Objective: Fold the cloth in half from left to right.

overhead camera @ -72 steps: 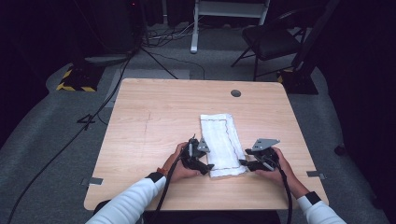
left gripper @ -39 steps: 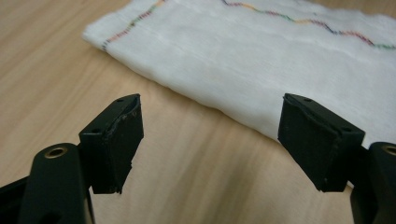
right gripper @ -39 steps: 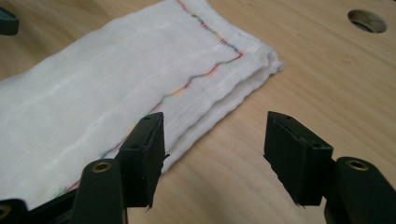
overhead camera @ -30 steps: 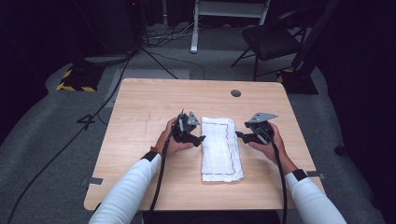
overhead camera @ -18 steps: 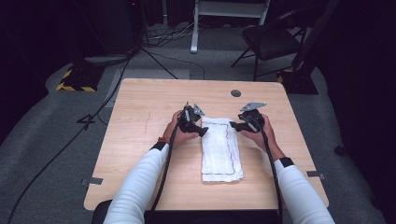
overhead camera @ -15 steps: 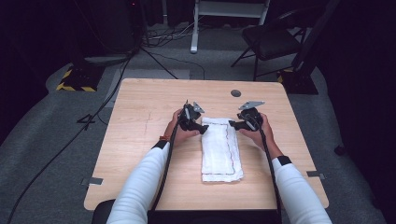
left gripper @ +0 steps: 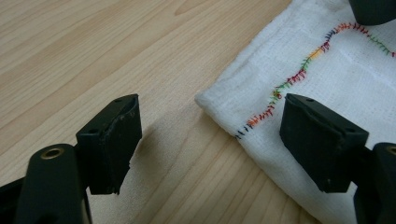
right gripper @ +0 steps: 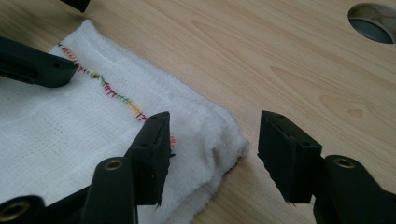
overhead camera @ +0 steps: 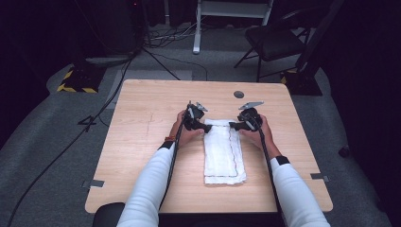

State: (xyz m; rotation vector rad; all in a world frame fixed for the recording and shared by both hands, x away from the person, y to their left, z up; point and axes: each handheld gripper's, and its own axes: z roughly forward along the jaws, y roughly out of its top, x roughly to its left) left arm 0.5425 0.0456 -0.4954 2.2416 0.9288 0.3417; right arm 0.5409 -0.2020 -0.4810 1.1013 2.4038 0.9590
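A folded white cloth (overhead camera: 224,153) with multicoloured stitching lies lengthwise on the wooden table (overhead camera: 142,142). My left gripper (overhead camera: 206,127) stands open at the cloth's far left corner. In the left gripper view that gripper (left gripper: 212,140) has the cloth (left gripper: 336,70) corner between its jaws, untouched. My right gripper (overhead camera: 233,126) is at the far right corner. Its jaws (right gripper: 215,156) have just closed a little but stay open around the cloth (right gripper: 56,126) corner, the left one over the fabric. Neither pair of pads presses on the cloth.
A round cable hole (overhead camera: 239,94) (right gripper: 373,21) sits in the table beyond the cloth. A dark chair (overhead camera: 276,42) and floor cables (overhead camera: 118,90) lie behind the table. Bare wood (left gripper: 93,46) spreads to the left of the cloth.
Both hands have left the cloth's near corners, travelled to its far end and come down at the far corners. The cloth has stayed flat in place.
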